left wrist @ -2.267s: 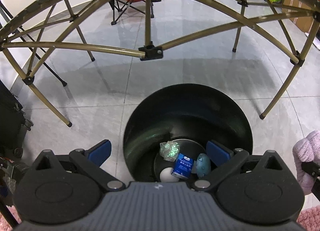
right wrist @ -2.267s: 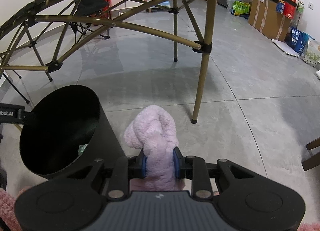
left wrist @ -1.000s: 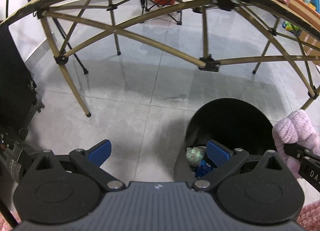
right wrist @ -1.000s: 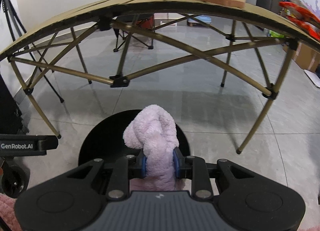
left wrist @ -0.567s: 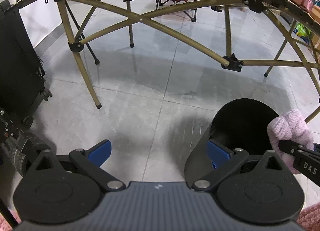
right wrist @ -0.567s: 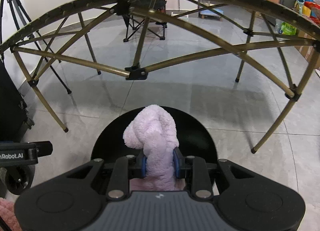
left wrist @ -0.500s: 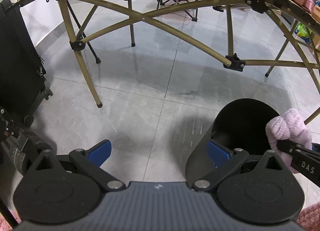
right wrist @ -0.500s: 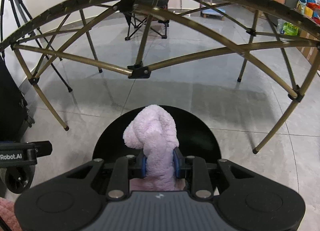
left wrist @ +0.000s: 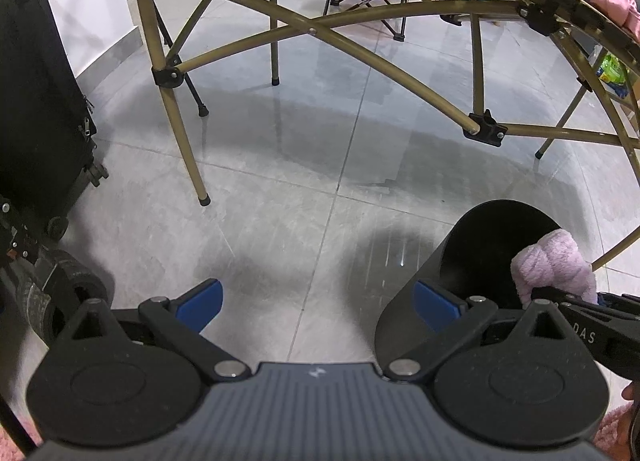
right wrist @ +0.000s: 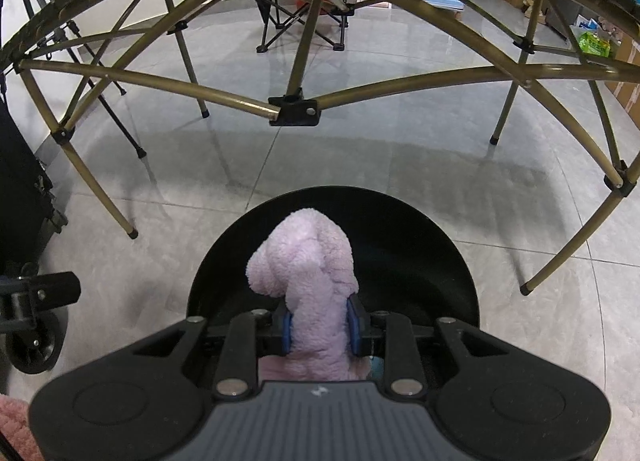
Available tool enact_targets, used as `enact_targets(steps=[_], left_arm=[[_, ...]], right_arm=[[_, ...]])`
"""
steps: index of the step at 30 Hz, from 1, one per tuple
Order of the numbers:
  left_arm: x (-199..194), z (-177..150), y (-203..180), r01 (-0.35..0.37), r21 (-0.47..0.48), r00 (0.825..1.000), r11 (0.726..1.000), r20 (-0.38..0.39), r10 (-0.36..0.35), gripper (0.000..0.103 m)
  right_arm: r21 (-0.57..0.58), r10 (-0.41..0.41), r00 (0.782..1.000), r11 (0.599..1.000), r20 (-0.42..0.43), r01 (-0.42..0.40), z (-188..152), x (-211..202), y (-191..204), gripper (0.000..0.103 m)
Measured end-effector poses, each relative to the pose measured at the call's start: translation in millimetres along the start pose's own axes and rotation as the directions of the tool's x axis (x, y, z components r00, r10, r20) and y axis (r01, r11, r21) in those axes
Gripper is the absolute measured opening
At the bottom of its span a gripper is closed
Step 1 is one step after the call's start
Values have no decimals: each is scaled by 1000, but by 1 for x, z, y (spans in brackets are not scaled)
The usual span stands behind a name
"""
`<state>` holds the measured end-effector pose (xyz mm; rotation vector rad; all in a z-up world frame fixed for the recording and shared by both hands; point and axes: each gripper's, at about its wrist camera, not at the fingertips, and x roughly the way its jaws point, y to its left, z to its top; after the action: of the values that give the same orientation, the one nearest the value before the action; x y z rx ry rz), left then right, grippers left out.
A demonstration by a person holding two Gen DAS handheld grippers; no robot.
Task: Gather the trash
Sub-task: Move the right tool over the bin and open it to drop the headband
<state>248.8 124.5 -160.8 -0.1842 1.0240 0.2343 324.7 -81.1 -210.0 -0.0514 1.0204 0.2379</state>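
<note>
The only readable lettering is "DAS" in pale capitals on the black body of the right gripper [left wrist: 592, 335], at the right edge of the left wrist view; the word is cut off by other parts, so whether more letters belong to it cannot be told. A green packet [right wrist: 595, 44] far back in the right wrist view carries print, but it is too small to read.

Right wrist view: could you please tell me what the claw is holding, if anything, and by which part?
The right claw is shut on a fluffy lilac cloth, pinched around its lower middle, the bunched top standing above the pads.
</note>
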Motion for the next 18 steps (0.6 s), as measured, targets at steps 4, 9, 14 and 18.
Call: enact_targets(steps=[4, 9, 14, 18], left_arm=[[0, 0, 5, 8, -9, 1000, 1000, -1, -8, 103], [-2, -1, 7, 13, -13, 1000, 1000, 3, -13, 103], [-4, -2, 8, 19, -15, 1000, 1000, 8, -19, 103], [-5, -2, 6, 25, -9, 1000, 1000, 13, -25, 103]], right_arm=[[0, 1, 1000, 1000, -11, -1, 1, 3, 1, 35], [-1, -34, 999, 999, -17, 34, 3, 6, 4, 80], [2, -55, 999, 999, 0, 55, 4, 6, 3, 103], [14, -46, 999, 999, -22, 47, 3, 8, 0, 103]])
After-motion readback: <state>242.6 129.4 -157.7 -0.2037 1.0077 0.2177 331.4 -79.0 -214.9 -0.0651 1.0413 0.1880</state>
